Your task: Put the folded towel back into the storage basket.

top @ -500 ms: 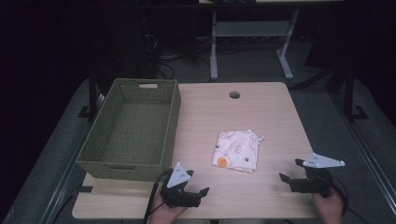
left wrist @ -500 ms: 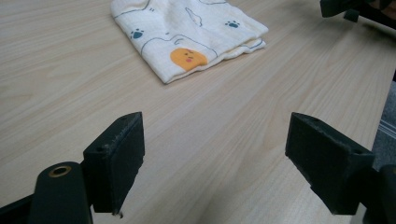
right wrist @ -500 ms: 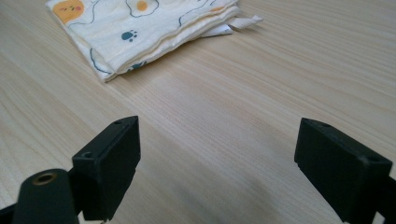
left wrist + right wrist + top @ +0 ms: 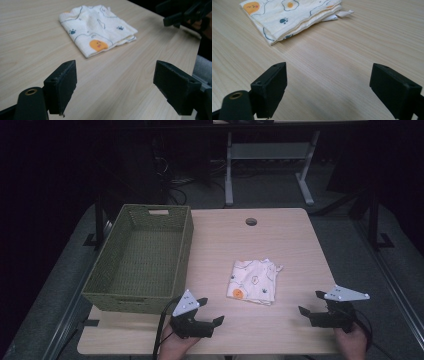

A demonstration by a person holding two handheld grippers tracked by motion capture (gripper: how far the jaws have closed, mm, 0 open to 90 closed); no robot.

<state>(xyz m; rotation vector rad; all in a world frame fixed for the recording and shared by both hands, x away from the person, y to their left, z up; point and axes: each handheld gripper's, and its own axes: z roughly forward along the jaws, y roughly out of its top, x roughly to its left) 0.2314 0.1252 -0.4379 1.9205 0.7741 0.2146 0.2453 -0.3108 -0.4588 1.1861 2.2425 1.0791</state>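
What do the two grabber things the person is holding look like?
Each hand-held gripper is black with two chunky, blocky jaws. The left hand-held gripper and right hand-held gripper each carry a grey three-cornered plate on top, and a black cable trails from each.

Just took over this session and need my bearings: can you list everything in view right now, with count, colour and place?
table: one, light wood, centre of the high view
basket: one, green woven, nothing inside, on the table's left part
folded cloth: one, cream with blue and orange prints, lying flat right of the basket
round hole: one, dark, near the table's far edge
left tool: one, black, open, near edge, in front of the basket
right tool: one, black, open, near-right edge
hands: two, holding the tools
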